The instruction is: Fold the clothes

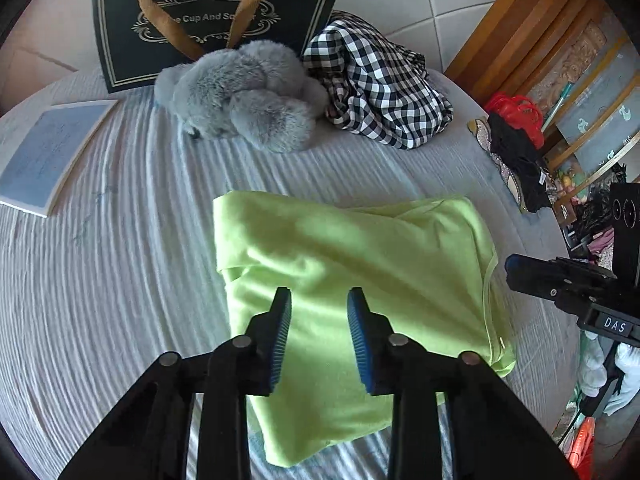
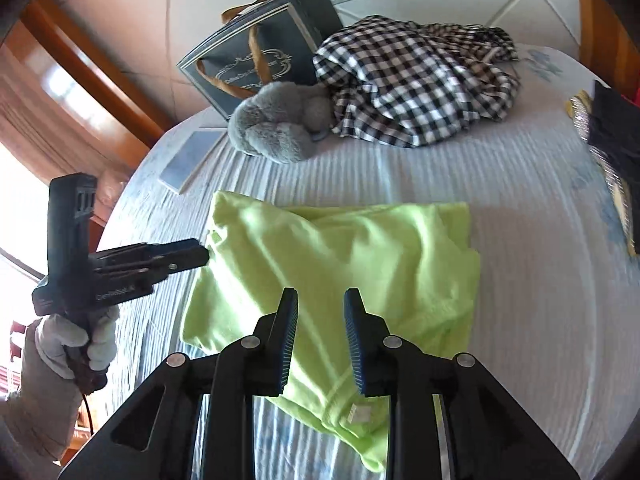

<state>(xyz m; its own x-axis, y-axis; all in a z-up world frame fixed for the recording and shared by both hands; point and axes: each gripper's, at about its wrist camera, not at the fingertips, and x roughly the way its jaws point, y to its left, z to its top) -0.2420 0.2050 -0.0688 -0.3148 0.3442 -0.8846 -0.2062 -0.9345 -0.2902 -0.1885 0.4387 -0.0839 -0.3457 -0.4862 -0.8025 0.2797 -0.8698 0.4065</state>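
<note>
A lime-green garment [image 1: 352, 280] lies folded into a rough rectangle on the white ribbed bedspread [image 1: 140, 208]; it also shows in the right wrist view [image 2: 340, 256]. My left gripper [image 1: 319, 300] is open and empty, held just above the garment's near part. My right gripper [image 2: 321, 300] is open and empty above the garment's near edge, by its white label [image 2: 359, 414]. Each gripper shows in the other's view: the right one [image 1: 516, 266] off the garment's right edge, the left one [image 2: 200, 256] at its left edge.
A black-and-white checked garment [image 1: 380, 84] lies crumpled at the back with a grey plush toy [image 1: 248, 96] and a dark gift bag [image 1: 208, 20]. A blue notebook [image 1: 52, 156] lies at the left. Black sequinned clothing [image 1: 516, 160] hangs off the right edge.
</note>
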